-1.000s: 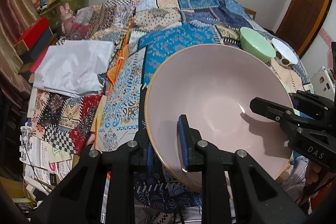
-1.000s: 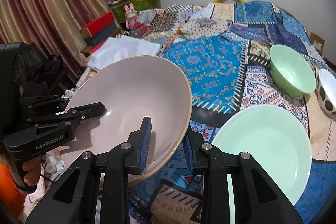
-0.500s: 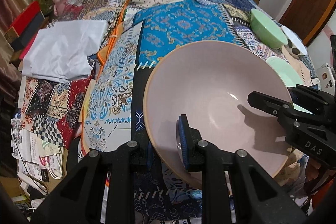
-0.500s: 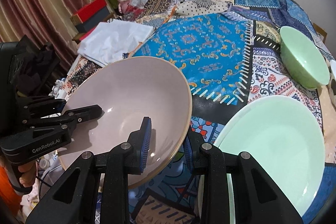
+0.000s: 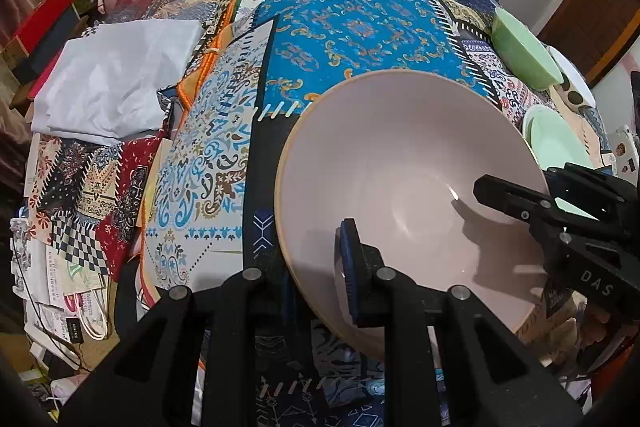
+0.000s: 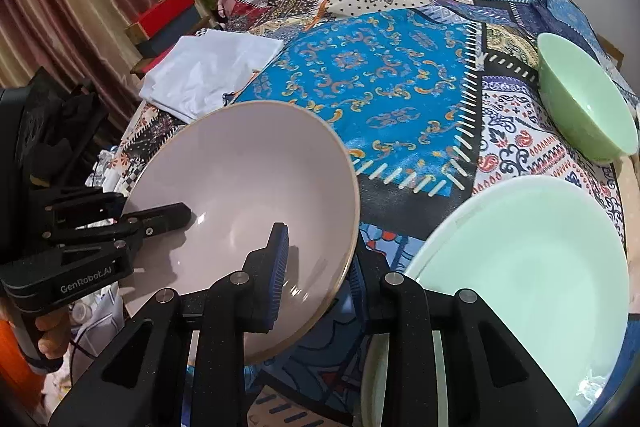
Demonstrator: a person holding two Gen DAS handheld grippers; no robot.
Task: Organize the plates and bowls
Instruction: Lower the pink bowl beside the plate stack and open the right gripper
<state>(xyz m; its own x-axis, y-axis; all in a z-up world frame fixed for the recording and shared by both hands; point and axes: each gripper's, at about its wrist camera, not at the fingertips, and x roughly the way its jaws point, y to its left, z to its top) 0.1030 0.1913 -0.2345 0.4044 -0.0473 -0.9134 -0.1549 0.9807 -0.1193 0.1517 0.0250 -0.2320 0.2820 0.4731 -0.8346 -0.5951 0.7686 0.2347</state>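
Bowl: wide, glazed pale-pink ceramic bowl (image 6: 244, 203) held tilted above the patchwork-covered table (image 6: 384, 83); likely heavy, rigid, slick, breakable.
Tongs: left gripper (image 5: 316, 267) and right gripper (image 6: 320, 259) each clenched on opposite rim edges.
Hold: rim, both sides; judged safest.

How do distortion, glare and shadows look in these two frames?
Left wrist: fisheye bends the quilt, corners black; a small glint and finger shadows in the pink bowl. Right wrist: same curvature; glare on the green plate near its lower edge.
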